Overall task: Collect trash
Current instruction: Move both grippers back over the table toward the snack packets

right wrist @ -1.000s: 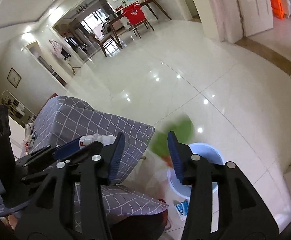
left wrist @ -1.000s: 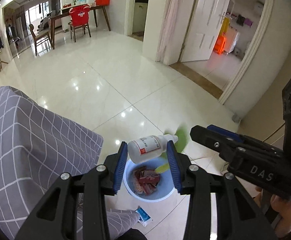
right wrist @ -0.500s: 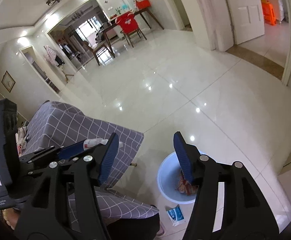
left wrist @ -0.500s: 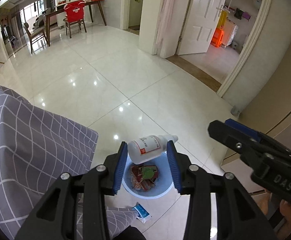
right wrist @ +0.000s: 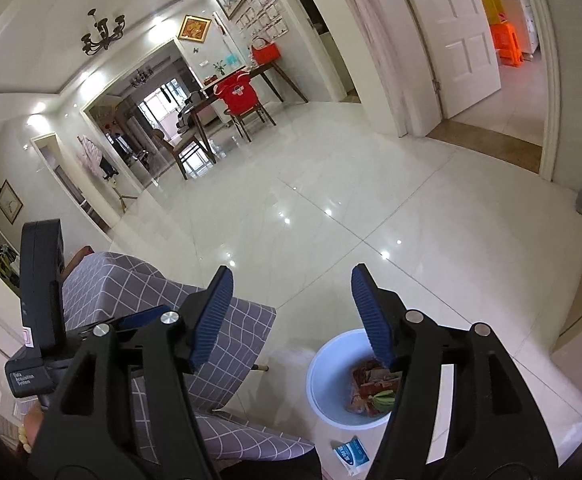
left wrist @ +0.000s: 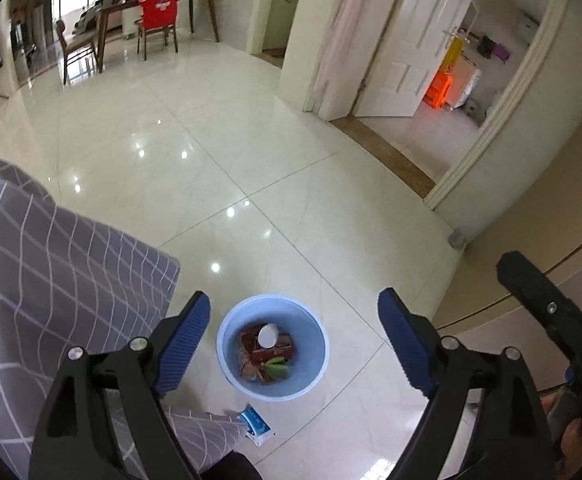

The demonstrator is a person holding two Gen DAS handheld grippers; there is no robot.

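Trash is gathered in a pale blue bin (left wrist: 272,346) standing on the glossy tiled floor (left wrist: 251,168). Inside it, red wrappers (left wrist: 265,354), a green scrap (left wrist: 277,369) and a small white bottle (left wrist: 268,335) are seen, the bottle lying on top of the wrappers with its round end turned up toward the left wrist camera. The left gripper (left wrist: 294,338) is held above the bin with its blue-padded jaws spread wide and nothing between them. The right gripper (right wrist: 291,316) is likewise spread wide and nothing is gripped; in its own view the bin (right wrist: 323,384) is partly hidden behind the right-hand finger (right wrist: 373,320). A small blue and white packet (left wrist: 255,428) is left lying on the floor just beside the bin, at the edge of a grey checked cover (left wrist: 51,264). The same packet (right wrist: 351,454) is seen in the right wrist view below the bin. A dining table and a chair draped in red (right wrist: 239,92) are visible far across the room.
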